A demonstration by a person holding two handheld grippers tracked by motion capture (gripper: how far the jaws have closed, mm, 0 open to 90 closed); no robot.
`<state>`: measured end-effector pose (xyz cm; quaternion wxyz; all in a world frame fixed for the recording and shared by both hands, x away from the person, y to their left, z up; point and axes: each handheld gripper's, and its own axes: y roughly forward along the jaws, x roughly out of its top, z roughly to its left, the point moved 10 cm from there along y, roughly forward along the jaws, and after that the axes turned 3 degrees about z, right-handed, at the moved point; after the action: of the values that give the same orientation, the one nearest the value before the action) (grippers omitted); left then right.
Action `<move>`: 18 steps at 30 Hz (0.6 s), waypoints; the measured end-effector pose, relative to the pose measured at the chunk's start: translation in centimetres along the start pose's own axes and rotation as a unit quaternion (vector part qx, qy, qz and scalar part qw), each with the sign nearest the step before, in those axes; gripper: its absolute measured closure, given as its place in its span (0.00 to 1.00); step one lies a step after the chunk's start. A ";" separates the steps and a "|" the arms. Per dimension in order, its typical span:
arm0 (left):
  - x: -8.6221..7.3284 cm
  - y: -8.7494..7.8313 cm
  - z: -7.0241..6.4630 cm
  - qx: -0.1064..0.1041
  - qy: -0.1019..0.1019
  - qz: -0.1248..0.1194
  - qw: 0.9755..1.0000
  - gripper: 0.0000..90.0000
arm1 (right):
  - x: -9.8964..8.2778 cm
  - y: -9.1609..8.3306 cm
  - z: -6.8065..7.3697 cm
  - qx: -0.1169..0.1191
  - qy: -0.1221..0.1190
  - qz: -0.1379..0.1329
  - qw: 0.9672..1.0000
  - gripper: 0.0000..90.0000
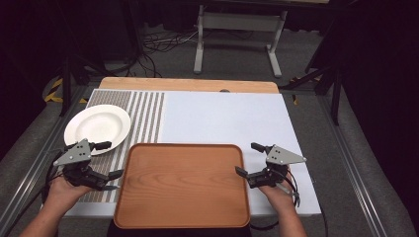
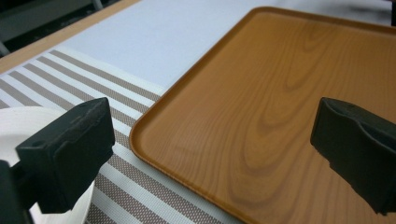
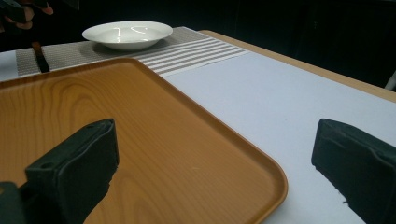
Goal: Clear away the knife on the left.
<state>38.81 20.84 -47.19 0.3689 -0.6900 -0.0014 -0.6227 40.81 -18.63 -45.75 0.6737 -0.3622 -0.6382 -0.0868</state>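
Far left on the worktop (image 1: pixel 222 113): white plate (image 1: pixel 97 128) sitting on the striped mat (image 1: pixel 146 116), just beyond the left claw (image 1: pixel 109 159) and apart from the tray, likely parked there as the next thing to load. Left claw spread wide, nothing pinched, jaws flanking the left rim of the wooden tray (image 1: pixel 183 185) near its far corner; looks like a lineup for a two-sided grab. Tray itself lying flat at the near middle of the worktop, bare, overhanging the near edge a little. Over on the right, right claw (image 1: pixel 249 159) mirroring the pose: spread, empty, jaws straddling the right rim at the same level. Symmetry suggests a level lift from both sides, so nothing would tip.

From the left gripper view: tray's rounded corner (image 2: pixel 140 135) between the jaws, raised lip clear, plate edge (image 2: pixel 14 121) peeking behind the left jaw. From the right gripper view: low angle across the tray (image 3: pixel 140 140), plate's (image 3: pixel 127 33) shallow bowl and rim height visible, detail flattened from above. High view alone giving both claws' spacing at once.
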 end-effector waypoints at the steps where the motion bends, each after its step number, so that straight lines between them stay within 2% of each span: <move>1: 0.0 -0.1 0.0 -0.002 0.002 0.007 1.000 0.01 | 0.0 0.0 0.0 0.000 0.000 0.000 1.000 0.01; 4: 0.1 -0.3 0.2 -0.009 0.008 0.023 1.000 0.01 | -0.1 0.0 0.1 0.006 0.001 0.002 1.000 0.02; 7: 0.1 -0.7 0.2 -0.025 0.010 0.046 0.999 0.01 | -0.2 0.1 0.2 0.011 0.000 0.006 1.000 0.03; 8: 0.1 -0.7 0.2 -0.025 0.010 0.046 0.999 0.02 | -0.2 0.1 0.2 0.011 0.000 0.006 1.000 0.03; 16: -0.4 -1.8 0.5 -0.052 0.023 0.091 0.994 0.08 | -0.2 0.1 0.2 0.011 -0.002 0.007 1.000 0.03; 18: -0.7 -2.1 0.6 -0.060 0.026 0.107 0.992 0.09 | -0.2 0.1 0.2 0.010 -0.002 0.006 1.000 0.03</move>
<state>38.17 22.97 -46.76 0.3918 -0.6905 0.1195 -0.5962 40.67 -18.48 -45.95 0.6769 -0.3592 -0.6380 -0.0755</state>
